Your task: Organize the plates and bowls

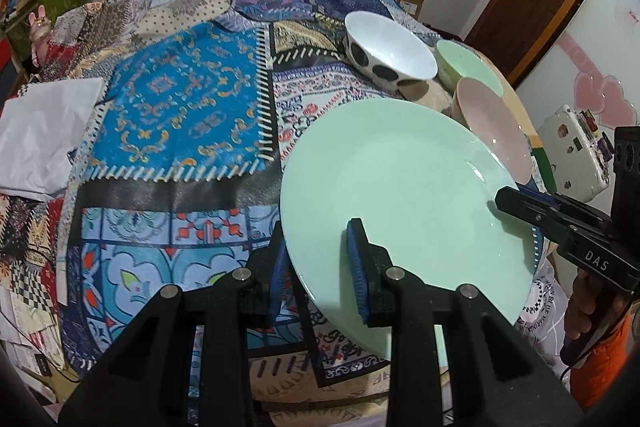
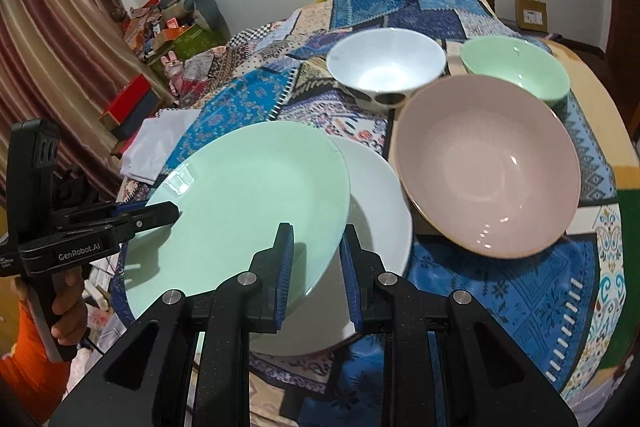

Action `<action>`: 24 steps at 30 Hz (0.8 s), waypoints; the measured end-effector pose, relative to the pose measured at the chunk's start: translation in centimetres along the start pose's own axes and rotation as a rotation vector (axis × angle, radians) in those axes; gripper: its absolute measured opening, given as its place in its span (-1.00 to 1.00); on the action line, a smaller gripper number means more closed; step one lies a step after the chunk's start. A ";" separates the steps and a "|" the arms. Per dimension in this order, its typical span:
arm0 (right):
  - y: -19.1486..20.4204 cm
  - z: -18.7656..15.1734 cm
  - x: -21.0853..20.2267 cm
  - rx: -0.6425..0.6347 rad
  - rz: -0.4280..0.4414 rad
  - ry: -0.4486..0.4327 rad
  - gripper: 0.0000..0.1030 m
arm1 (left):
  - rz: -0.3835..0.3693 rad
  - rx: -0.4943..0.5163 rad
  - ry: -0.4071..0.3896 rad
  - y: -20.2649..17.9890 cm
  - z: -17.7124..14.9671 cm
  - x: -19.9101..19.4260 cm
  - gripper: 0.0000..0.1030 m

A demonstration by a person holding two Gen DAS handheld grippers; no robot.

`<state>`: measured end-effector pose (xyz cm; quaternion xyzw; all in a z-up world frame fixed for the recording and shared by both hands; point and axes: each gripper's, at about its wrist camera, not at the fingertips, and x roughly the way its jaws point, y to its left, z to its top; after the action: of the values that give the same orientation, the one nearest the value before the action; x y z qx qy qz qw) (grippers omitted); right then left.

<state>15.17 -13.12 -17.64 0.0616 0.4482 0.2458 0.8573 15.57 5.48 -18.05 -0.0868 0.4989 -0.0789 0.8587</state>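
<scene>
Green plate [image 2: 248, 203]: both tools, left tool [image 1: 320, 259] and right tool [image 2: 316, 259], clamped on its rim, above partly hidden white plate [image 2: 380, 211]. Pink bowl [image 2: 488, 163] beyond: empty.

"DAS" on right gripper [image 1: 516, 205], "GenRobot.AI" on left gripper [image 2: 160, 213] (white lettering)

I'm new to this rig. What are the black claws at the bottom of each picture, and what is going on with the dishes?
They are hand-held two-finger grippers, each with a camera looking along its fingers. Both pinch the green plate: the left gripper in its own view, the right gripper in its own. The plate hangs tilted over a white plate on the patchwork tablecloth. Behind stand a pink bowl, a spotted white bowl and a green bowl.
</scene>
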 end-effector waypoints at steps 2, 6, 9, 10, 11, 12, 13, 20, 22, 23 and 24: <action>-0.5 -0.3 0.2 0.012 0.000 0.007 -0.58 | 0.000 0.000 0.009 -0.2 -0.1 0.6 -0.45; -1.1 -0.7 0.5 0.024 -0.006 0.017 -0.58 | 0.001 0.001 0.022 -0.4 -0.3 1.4 -0.45; -1.5 -0.8 0.8 0.035 -0.006 0.024 -0.58 | 0.000 -0.001 0.033 -0.4 -0.3 2.0 -0.45; -1.6 -0.9 0.9 0.038 -0.007 0.027 -0.58 | 0.000 -0.002 0.036 -0.4 -0.3 2.2 -0.45; -1.7 -0.9 1.0 0.040 -0.008 0.028 -0.58 | 0.001 -0.002 0.039 -0.4 -0.3 2.4 -0.45; -1.8 -0.9 1.0 0.041 -0.009 0.030 -0.58 | 0.002 -0.004 0.041 -0.4 -0.3 2.6 -0.45; -1.8 -1.0 1.1 0.042 -0.011 0.032 -0.58 | 0.005 -0.004 0.040 -0.3 -0.3 2.7 -0.45; -1.9 -0.8 1.8 0.047 -0.010 0.045 -0.58 | 0.026 0.014 0.042 -0.3 0.3 3.3 -0.45; -2.0 -0.9 2.1 0.050 -0.010 0.048 -0.58 | 0.030 0.016 0.046 -0.2 0.3 3.4 -0.45; -2.0 -0.9 2.2 0.052 -0.010 0.051 -0.58 | 0.030 0.013 0.054 -0.2 0.4 3.6 -0.45; -2.1 -0.9 2.3 0.053 -0.010 0.054 -0.58 | 0.030 0.010 0.059 -0.1 0.4 3.8 -0.45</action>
<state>16.30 -13.98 -20.56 0.0755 0.4776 0.2309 0.8443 17.77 4.55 -21.01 -0.0727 0.5249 -0.0710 0.8451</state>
